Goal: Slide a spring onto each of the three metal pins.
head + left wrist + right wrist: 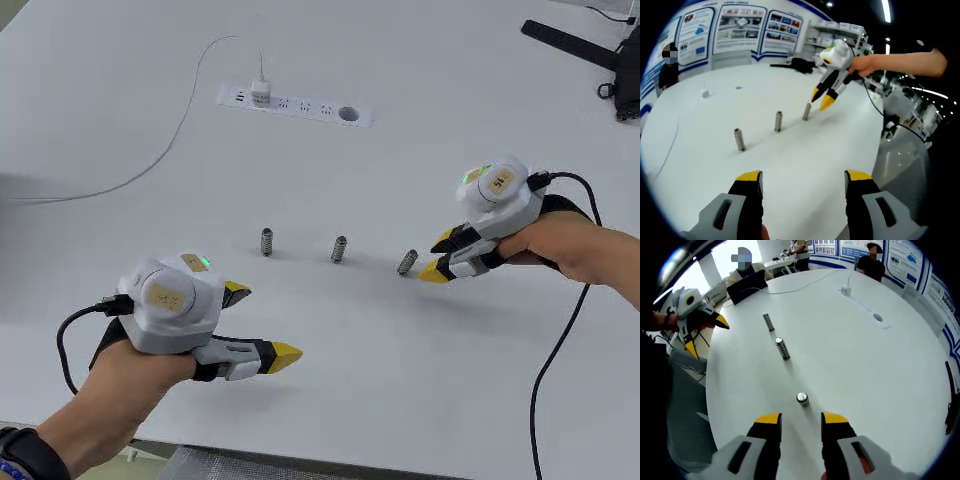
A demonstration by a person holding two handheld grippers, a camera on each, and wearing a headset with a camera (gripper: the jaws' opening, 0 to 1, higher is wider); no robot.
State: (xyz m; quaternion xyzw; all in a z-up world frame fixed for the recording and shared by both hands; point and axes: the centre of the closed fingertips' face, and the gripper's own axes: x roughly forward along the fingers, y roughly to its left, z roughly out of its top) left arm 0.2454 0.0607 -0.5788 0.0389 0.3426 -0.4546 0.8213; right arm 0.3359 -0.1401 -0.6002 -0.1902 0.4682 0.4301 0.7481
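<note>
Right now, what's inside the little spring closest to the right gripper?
From above, the small grey coiled metal spring shows a shiny round metal top at its centre, probably a pin's end. Its coils hide the rest of the pin.

flat tabletop [400, 380] showing plain white | three coiled metal springs [339, 249] gleaming silver-grey | left hand-held gripper [262, 322], right hand-held gripper [436, 257] showing white, yellow-tipped

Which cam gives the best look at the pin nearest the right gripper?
Head view: the pin shows side-on, spring coils visible, just off the right gripper. Right gripper view has it closest but nearly end-on, mostly its top. Left gripper view shows it small and far, by that gripper's tips.
</note>
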